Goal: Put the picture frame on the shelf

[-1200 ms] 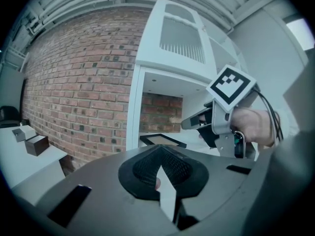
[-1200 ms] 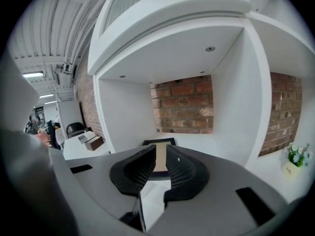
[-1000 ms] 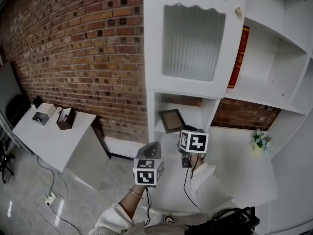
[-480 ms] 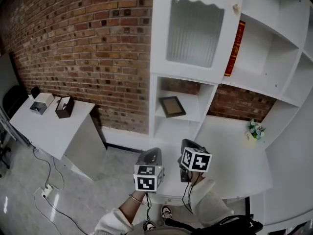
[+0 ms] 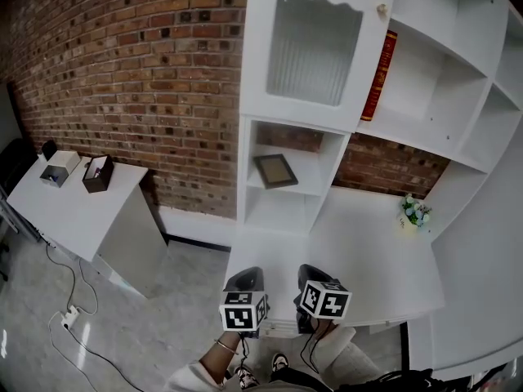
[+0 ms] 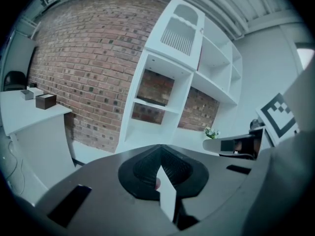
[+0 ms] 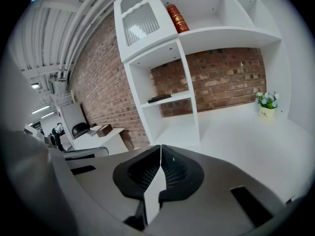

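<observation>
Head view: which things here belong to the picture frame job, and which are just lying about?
Job: picture frame, lying flat on the shelf; left gripper and right gripper, both shut and empty.

Lying about: red book; flower pot; brown box and grey box on the side table; floor cables.

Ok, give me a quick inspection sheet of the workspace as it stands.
Surface: white desk, bare apart from a flower pot at its right.
Job's things: frame lies flat on the shelf, and neither tongs touches it.
Clutter: red book stands in the upper bay.
Grippers: left tongs and right tongs are both shut and empty, low by the desk's near edge.
Cables: cable and power strip on the floor, left.
Surroundings: brick wall; side table with two boxes.
</observation>
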Tool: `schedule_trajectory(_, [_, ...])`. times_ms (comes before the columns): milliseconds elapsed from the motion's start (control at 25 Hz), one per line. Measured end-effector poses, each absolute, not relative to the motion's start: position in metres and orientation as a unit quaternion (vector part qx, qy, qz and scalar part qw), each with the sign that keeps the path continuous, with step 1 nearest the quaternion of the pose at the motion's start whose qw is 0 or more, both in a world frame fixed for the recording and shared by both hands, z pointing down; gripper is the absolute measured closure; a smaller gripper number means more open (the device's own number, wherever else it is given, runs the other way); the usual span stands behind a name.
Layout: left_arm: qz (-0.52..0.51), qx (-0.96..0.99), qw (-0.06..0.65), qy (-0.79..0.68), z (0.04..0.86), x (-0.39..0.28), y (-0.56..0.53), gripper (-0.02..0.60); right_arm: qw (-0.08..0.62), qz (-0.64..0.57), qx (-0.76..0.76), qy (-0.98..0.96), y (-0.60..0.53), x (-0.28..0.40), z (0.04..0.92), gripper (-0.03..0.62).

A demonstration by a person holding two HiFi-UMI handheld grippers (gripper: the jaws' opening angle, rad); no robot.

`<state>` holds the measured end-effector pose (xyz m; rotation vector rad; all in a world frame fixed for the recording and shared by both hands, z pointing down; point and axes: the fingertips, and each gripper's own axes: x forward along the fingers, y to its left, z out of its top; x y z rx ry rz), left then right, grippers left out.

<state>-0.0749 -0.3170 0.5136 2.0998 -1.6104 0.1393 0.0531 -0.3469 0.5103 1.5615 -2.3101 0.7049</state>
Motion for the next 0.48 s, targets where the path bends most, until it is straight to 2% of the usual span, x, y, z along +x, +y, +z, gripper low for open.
schedule_trajectory(200, [0.042, 0.756, 0.273, -0.593, 0.520, -0.065, -0.319, 0.574, 0.119, 0.262, 0.535, -0.794, -0.344, 0.068, 0.516, 0.568])
schedule_trajectory(480, [0.053, 0.755, 0.252, -0.603, 0.507, -0.052, -0.335, 0.574, 0.119, 0.254, 0.516, -0.810, -0.354, 0.070, 0.510, 0.568])
